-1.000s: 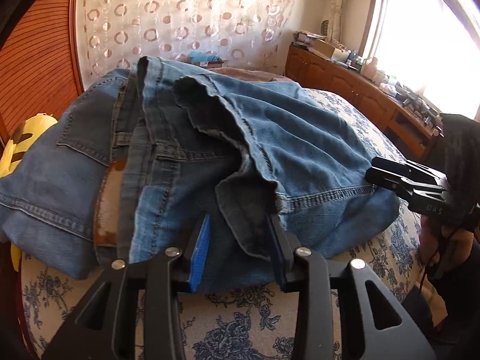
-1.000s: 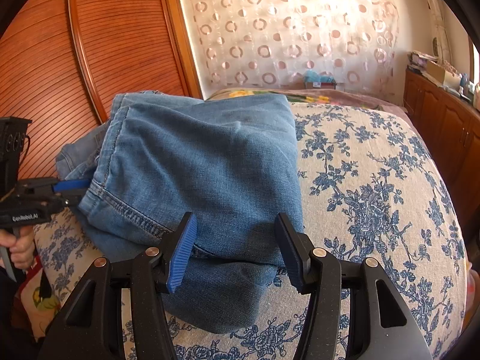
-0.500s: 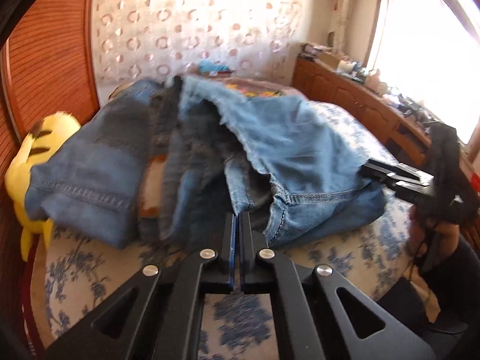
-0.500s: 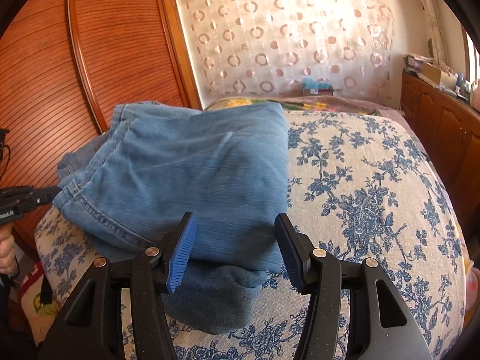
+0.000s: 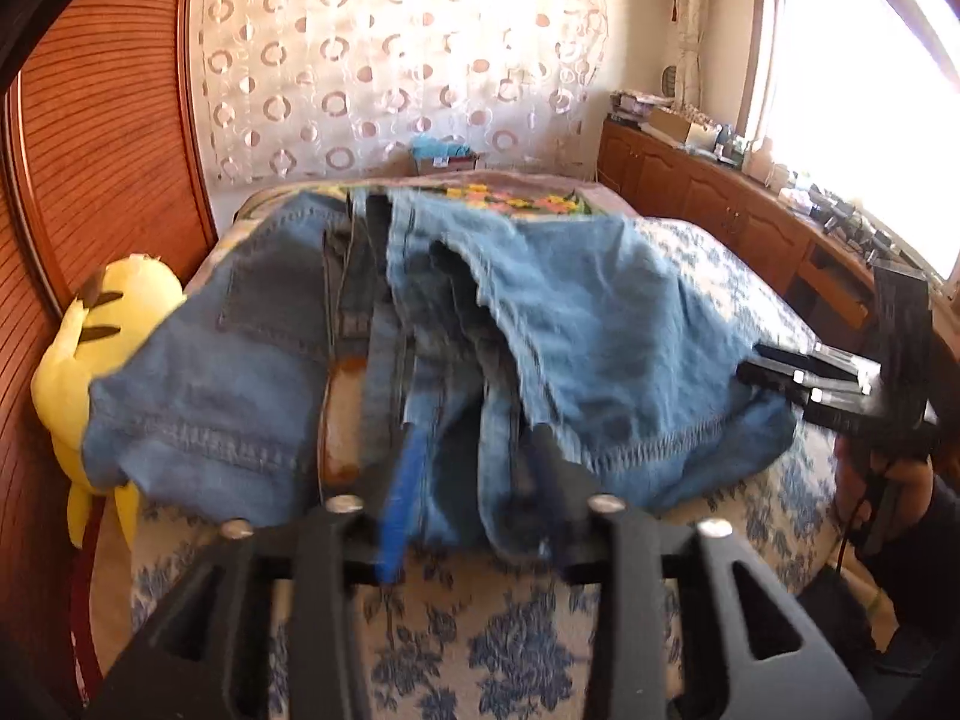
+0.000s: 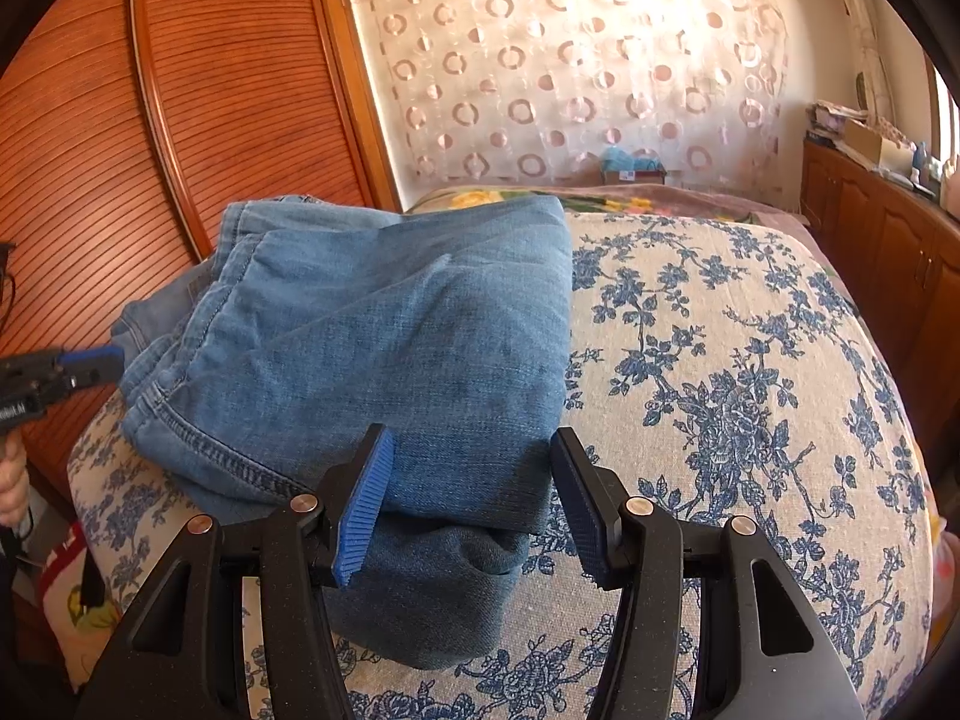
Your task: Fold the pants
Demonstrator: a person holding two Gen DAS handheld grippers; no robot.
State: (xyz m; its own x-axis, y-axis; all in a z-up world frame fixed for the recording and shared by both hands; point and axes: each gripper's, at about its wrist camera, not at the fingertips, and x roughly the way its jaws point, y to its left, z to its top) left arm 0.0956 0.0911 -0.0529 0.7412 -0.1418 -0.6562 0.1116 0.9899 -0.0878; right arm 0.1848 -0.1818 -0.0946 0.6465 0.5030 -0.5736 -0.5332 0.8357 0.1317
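Blue-flowered cream bedspread [image 6: 750,396] covers the bed, with folded blue denim pants [image 6: 384,348] lying on its near left part. At their near edge the right gripper [image 6: 471,510] has its fingers apart, astride the fold. The left gripper [image 5: 474,504] also has fingers apart, at the waistband end, though blurred. A yellow plush toy [image 5: 90,354] sits left, beside the ribbed wooden wardrobe door [image 6: 150,138].

both views sit low, close, facing the same jeans [image 5: 576,324].
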